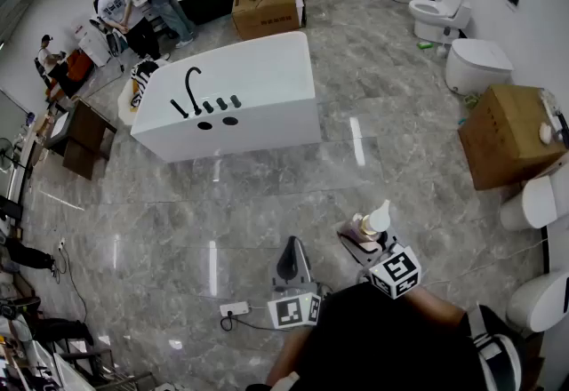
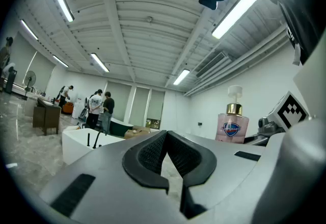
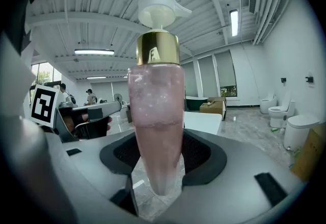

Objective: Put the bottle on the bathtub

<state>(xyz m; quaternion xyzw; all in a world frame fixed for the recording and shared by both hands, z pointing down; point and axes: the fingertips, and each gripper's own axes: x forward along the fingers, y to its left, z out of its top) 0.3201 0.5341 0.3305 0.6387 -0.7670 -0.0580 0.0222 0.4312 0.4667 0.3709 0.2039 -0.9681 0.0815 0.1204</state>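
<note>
On the marble floor [image 1: 160, 220] at 5 o'clock, the right gripper [image 1: 363, 238] is clasping the pink pump bottle [image 1: 372, 220] upright between its jaws. Just beside it, the left gripper [image 1: 291, 258] is hanging with jaws clenched on nothing. The white bathtub [image 1: 258, 78] is sitting well apart at 11 o'clock.

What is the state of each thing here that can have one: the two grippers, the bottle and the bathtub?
Right gripper, jaws shut on the lower body of the soap bottle.
Left gripper, jaws together, nothing between them.
Soap bottle, upright, held above the floor, partly filled with pink liquid, pump head on.
Bathtub, standing on the floor well ahead of both grippers, no bottle on it.
</note>
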